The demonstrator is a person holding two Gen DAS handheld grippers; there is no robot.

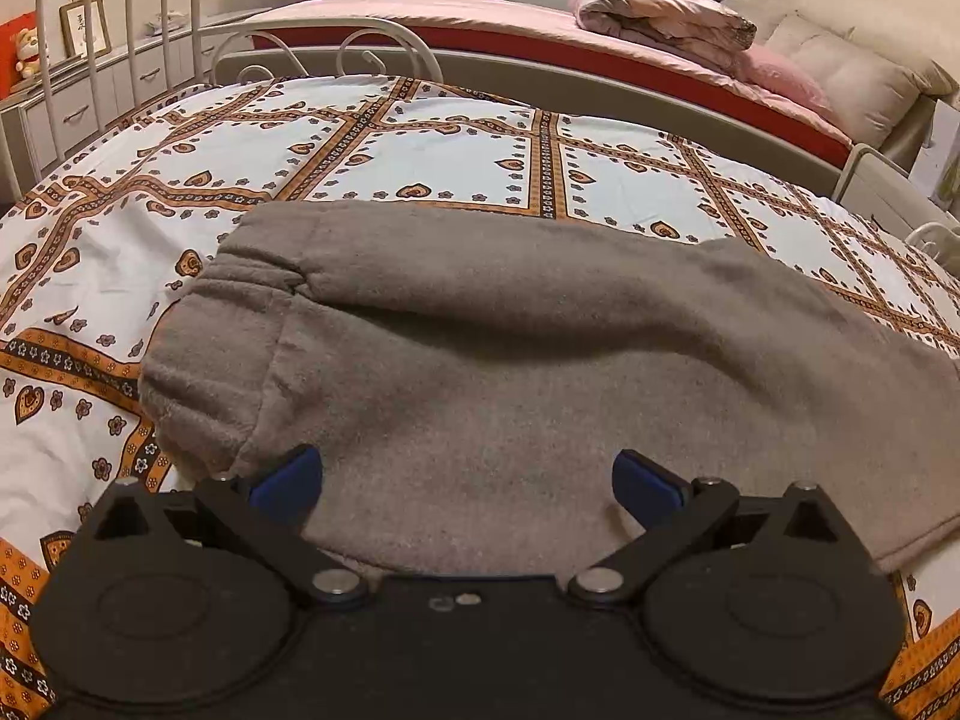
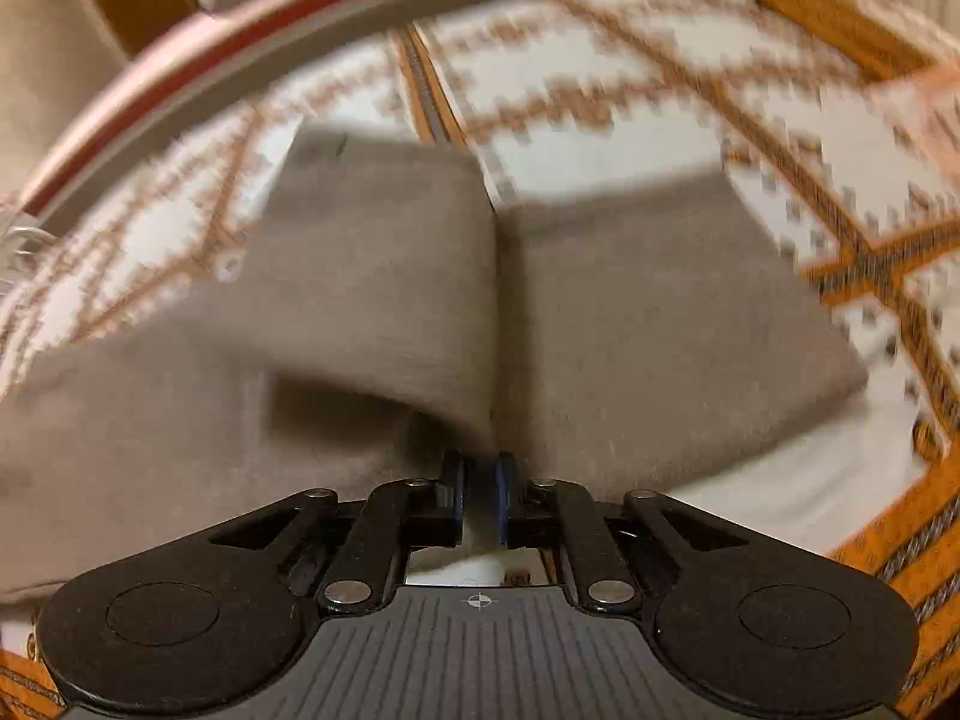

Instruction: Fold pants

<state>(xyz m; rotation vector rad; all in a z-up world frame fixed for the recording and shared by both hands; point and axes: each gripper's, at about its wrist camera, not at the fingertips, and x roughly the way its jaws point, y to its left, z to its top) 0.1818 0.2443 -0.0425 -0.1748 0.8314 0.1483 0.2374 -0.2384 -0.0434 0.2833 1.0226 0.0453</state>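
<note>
You have a white bedspread [image 1: 420, 150] under your work, printed with orange and brown lattice bands, small hearts and flowers; the right wrist view shows the same cover [image 2: 600, 138], heavily blurred. At its far edge you see a white metal bedstead with curled scrollwork [image 1: 360, 48]. Beyond it stands a second bed with a pink sheet [image 1: 432, 9] and a grey side rail [image 1: 600, 93]. On that bed lies a folded pink and white quilt [image 1: 654, 12], with a pink pillow [image 1: 780, 75] just beside it and a beige cushion [image 1: 858, 75] further right. To your far left, a small plush bear [image 1: 27, 51] sits on a white drawer unit [image 1: 108, 84], near a framed picture [image 1: 84, 27].
</note>
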